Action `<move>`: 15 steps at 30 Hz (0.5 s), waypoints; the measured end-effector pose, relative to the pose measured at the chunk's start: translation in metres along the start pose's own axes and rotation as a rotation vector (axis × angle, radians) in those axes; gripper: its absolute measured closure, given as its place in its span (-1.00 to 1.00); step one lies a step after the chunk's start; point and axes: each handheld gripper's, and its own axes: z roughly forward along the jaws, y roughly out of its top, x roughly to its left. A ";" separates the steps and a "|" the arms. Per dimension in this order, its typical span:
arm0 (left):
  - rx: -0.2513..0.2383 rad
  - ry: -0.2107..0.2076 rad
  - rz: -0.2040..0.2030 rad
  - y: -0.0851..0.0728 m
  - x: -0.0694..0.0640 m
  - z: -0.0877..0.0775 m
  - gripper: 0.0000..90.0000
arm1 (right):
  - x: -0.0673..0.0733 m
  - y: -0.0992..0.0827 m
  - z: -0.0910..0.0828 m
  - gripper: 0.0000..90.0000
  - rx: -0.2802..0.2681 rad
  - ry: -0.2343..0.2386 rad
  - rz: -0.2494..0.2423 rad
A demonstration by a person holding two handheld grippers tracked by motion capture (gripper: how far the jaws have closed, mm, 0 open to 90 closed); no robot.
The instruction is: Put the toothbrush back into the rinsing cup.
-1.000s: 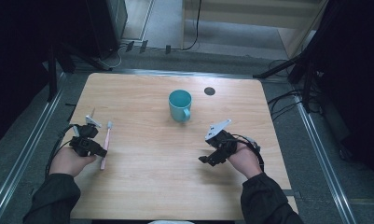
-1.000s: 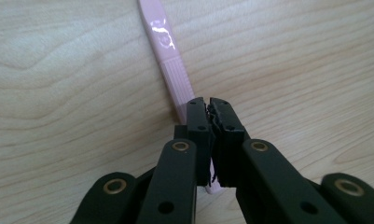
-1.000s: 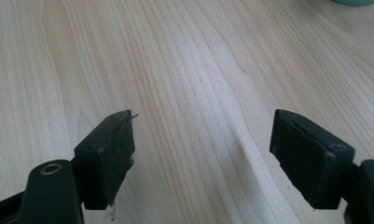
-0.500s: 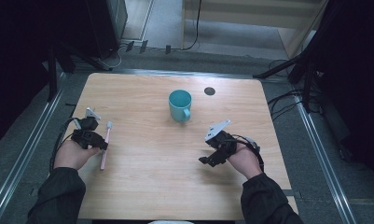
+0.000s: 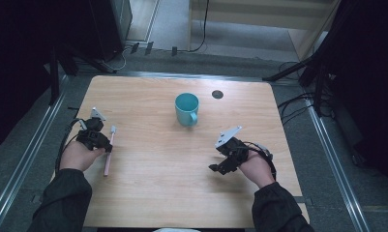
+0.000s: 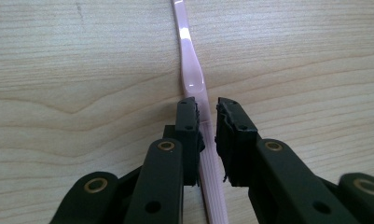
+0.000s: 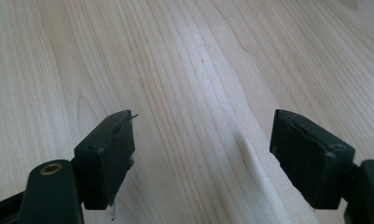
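Pale wooden table (image 5: 157, 193), teal mug (image 5: 186, 108) far centre. Pink toothbrush (image 6: 192, 77) lies flat at near left; left gripper (image 6: 207, 109) straddles its handle, jaws narrowly parted, contact uncertain. Advice: close squarely on handle before lifting. Right gripper (image 7: 203, 140) idle, jaws spread wide.

In the high view the wooden table (image 5: 148, 193) is evenly lit from above with short, soft shadows, while the upper left and right edges of the frame fall into near-black; the picture is soft and low in detail. In the left gripper view a white glare streak runs along the pink toothbrush (image 6: 192, 74), and the black jaws at the bottom are slightly blurred. In the right gripper view the wood grain is bright, softening toward the top.
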 end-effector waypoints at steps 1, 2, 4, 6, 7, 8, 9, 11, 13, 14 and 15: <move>0.000 0.003 0.001 0.001 -0.001 0.001 0.72 | 0.000 -0.001 0.000 -0.51 0.000 -0.001 0.000; 0.006 0.012 0.002 0.001 -0.001 0.001 0.71 | 0.000 -0.002 0.000 -0.51 -0.003 -0.005 -0.002; 0.012 0.023 0.005 0.002 -0.003 0.003 0.70 | 0.000 -0.003 -0.001 -0.51 -0.003 -0.007 0.006; 0.011 0.024 0.003 0.002 -0.003 0.003 0.69 | 0.001 -0.004 -0.002 -0.51 0.000 -0.009 0.006; 0.015 0.026 0.008 0.003 -0.003 0.004 0.69 | 0.001 -0.005 -0.003 -0.51 0.000 -0.009 0.010; 0.017 0.028 0.009 0.004 -0.004 0.005 0.69 | 0.001 -0.006 -0.003 -0.51 -0.004 -0.009 0.011; 0.017 0.028 0.009 0.004 -0.004 0.005 0.68 | 0.001 -0.006 -0.003 -0.51 -0.004 -0.009 0.011; 0.022 0.036 0.010 0.005 -0.004 0.006 0.68 | 0.001 -0.007 -0.004 -0.51 0.002 -0.009 0.017; 0.024 0.036 0.007 0.006 -0.004 0.007 0.67 | 0.001 -0.008 -0.004 -0.51 -0.002 -0.009 0.016; 0.028 0.050 0.011 0.006 -0.005 0.008 0.66 | 0.001 -0.009 -0.004 -0.51 -0.001 -0.014 0.020; 0.028 0.050 0.011 0.006 -0.005 0.008 0.66 | 0.001 -0.009 -0.005 -0.51 -0.001 -0.015 0.018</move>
